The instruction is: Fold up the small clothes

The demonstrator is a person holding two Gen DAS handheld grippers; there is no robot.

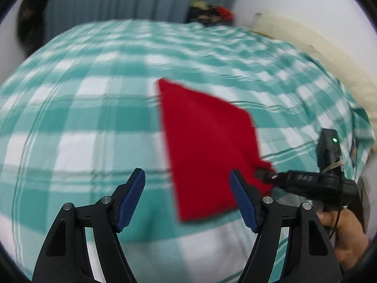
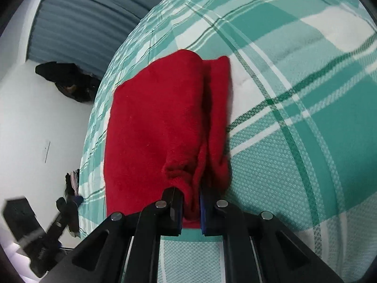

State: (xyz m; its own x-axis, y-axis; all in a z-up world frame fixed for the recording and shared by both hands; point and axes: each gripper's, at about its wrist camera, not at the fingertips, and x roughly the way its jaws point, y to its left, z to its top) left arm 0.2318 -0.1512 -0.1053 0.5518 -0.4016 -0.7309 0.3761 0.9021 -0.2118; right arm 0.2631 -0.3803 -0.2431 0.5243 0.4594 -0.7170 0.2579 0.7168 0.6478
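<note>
We see a red cloth (image 1: 207, 146) lying on a bed sheet (image 1: 94, 118) checked in teal and white, a little right of the middle of the left wrist frame. Our left gripper (image 1: 187, 184) fills the bottom of that frame; its blue-padded fingers (image 1: 132, 195) stand wide apart with nothing between them, only the sheet and the near edge of the cloth showing behind the gap.

At the right of the same frame our right gripper (image 1: 261, 174) reaches in from the lower right and pinches the cloth's right-hand corner, which bunches up at its tip. A hand (image 1: 341, 226) grips its handle at the lower right edge.

In the right wrist frame the right gripper (image 2: 189, 202) sits at bottom centre, its fingers (image 2: 174, 210) drawn narrow on a gathered fold of the red cloth (image 2: 150, 127). The cloth stretches up the middle of the frame, its right side doubled into a ridge. The left gripper (image 2: 59, 214) shows blurred at the lower left. A dark pile of clothes (image 1: 209, 11) lies at the top centre of the left wrist frame.
</note>
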